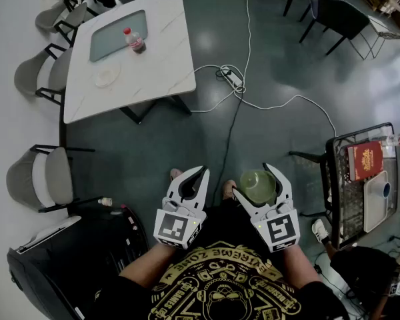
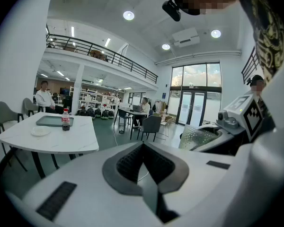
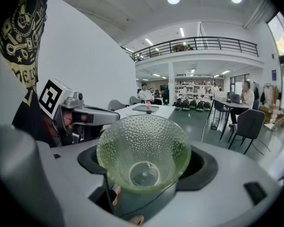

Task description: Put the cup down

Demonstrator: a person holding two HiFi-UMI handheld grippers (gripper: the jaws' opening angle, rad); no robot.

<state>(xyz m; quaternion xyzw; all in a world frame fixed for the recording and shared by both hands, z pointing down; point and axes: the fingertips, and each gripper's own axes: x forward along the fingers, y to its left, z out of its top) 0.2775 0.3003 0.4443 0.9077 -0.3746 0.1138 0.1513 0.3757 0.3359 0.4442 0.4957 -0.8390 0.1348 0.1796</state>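
Observation:
A green dimpled glass cup [image 1: 257, 186] sits between the jaws of my right gripper [image 1: 256, 183], which is shut on it and held in the air above the floor in front of the person. In the right gripper view the cup [image 3: 143, 145] fills the middle, mouth toward the camera, with the right gripper [image 3: 146, 173] clamped round its lower part. Just to its left, my left gripper [image 1: 195, 181] is shut and holds nothing. Seen from the left gripper view, the left gripper [image 2: 143, 162] has its dark pads together, and the cup [image 2: 199, 137] shows at the right.
A white table [image 1: 160, 65] stands ahead to the left, bearing a bottle [image 1: 134, 40], a small plate [image 1: 107, 77] and a grey tray [image 1: 117, 35], with chairs [image 1: 43, 175] beside it. A wire rack [image 1: 337, 179] with a red book [image 1: 365, 160] stands at the right. A cable and power strip [image 1: 232, 77] lie on the floor.

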